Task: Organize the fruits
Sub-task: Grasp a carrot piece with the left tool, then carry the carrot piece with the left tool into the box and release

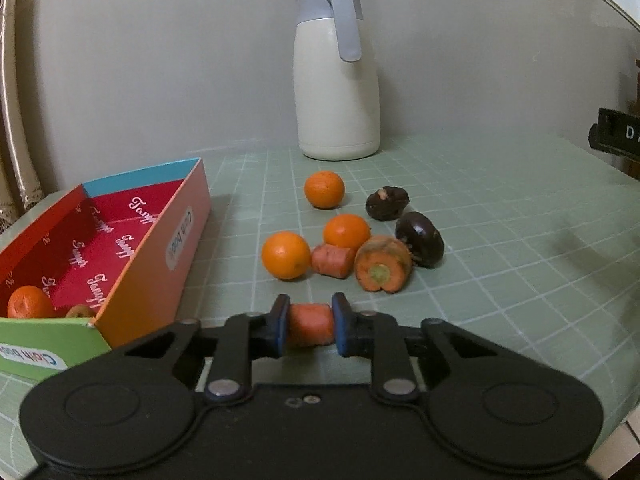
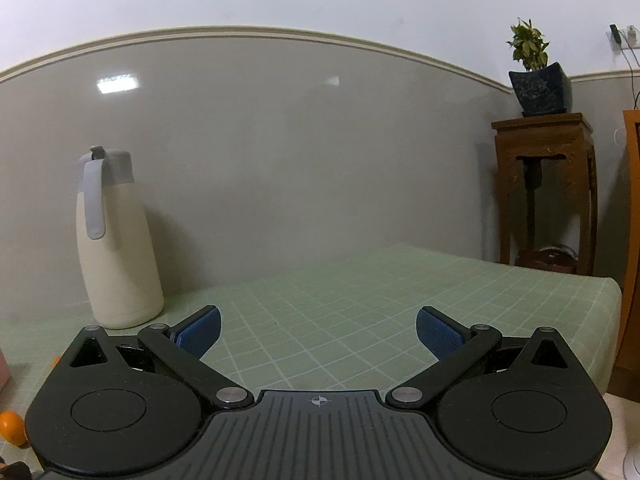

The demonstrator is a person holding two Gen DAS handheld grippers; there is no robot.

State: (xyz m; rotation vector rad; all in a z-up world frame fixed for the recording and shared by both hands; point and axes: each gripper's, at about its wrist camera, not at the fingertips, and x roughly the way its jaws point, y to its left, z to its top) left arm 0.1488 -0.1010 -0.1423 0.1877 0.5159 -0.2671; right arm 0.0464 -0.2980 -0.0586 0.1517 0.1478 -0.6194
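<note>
Left gripper [image 1: 311,326] pinches a carrot piece [image 1: 310,325] just right of the box [image 1: 140,280]; right gripper [image 2: 318,334] spread, empty.

A cream thermos jug [image 1: 337,80] stands by the wall; a potted plant [image 2: 538,76] tops a wooden stand [image 2: 546,184].

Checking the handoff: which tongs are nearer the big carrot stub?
Left. The left tongs sit just before the big carrot stub, gripping a carrot piece; the right tongs face bare mat.
</note>
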